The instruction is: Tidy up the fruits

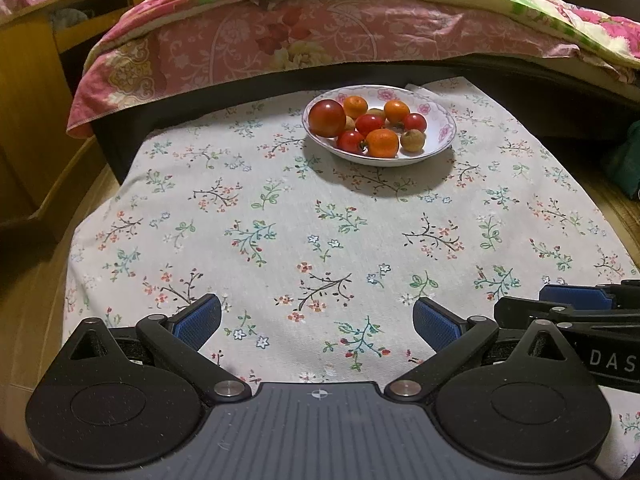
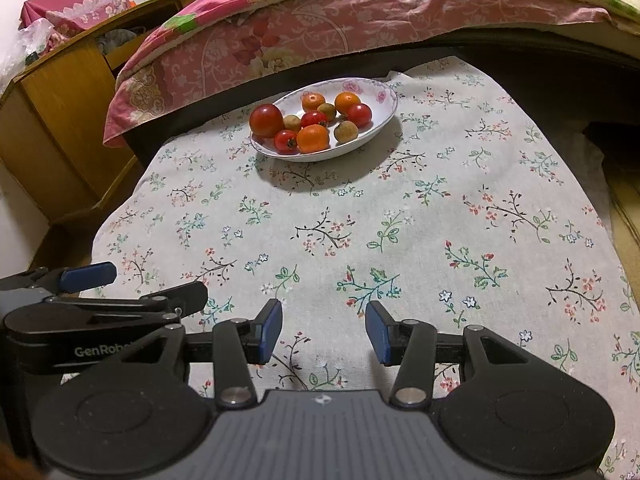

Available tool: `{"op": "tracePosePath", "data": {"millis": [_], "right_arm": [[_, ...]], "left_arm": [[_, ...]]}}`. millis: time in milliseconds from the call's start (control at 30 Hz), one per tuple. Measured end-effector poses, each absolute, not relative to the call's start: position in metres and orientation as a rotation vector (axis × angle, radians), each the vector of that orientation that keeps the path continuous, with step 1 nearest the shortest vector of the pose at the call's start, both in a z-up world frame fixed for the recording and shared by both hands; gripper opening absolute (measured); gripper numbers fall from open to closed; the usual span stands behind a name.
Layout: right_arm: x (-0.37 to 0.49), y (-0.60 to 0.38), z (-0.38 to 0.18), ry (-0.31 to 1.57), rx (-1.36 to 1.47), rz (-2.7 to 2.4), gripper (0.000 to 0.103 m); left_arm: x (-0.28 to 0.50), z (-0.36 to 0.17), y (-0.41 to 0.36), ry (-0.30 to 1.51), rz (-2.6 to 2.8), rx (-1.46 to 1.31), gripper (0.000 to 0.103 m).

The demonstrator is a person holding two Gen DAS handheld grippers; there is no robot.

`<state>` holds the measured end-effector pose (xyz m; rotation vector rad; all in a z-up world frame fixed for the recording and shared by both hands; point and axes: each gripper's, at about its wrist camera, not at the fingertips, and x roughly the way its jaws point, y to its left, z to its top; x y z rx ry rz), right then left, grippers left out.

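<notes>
A white flowered dish [image 1: 440,118] [image 2: 380,94] stands at the far side of a floral tablecloth [image 1: 320,220] [image 2: 400,220]. It holds a large red fruit [image 1: 327,118] [image 2: 266,120], several small tomatoes [image 1: 369,124] [image 2: 314,119], orange tangerines [image 1: 383,143] [image 2: 313,138] and brownish longans [image 1: 413,140] [image 2: 346,131]. My left gripper [image 1: 316,322] hovers over the near cloth, open wide with nothing between its blue pads. My right gripper [image 2: 324,332] hangs beside it, jaws apart with nothing between them. Each gripper shows at the edge of the other's view.
A bed with a pink floral quilt [image 1: 280,40] [image 2: 300,28] overhangs the far edge of the table. A wooden cabinet [image 1: 28,100] [image 2: 60,120] stands at the left. A dark green object [image 1: 628,160] sits at the right edge.
</notes>
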<state>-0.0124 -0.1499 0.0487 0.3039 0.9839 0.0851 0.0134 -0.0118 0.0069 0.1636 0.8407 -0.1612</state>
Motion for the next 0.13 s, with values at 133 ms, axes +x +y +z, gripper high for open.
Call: {"op": "tracePosePath", "data": {"millis": [133], "right_arm": [[-0.0122, -0.1496, 0.0478, 0.987, 0.304, 0.085, 0.045]], "left_arm": [[0.0134, 0.0062, -0.012, 0.842, -0.144, 0.172, 0.103]]}}
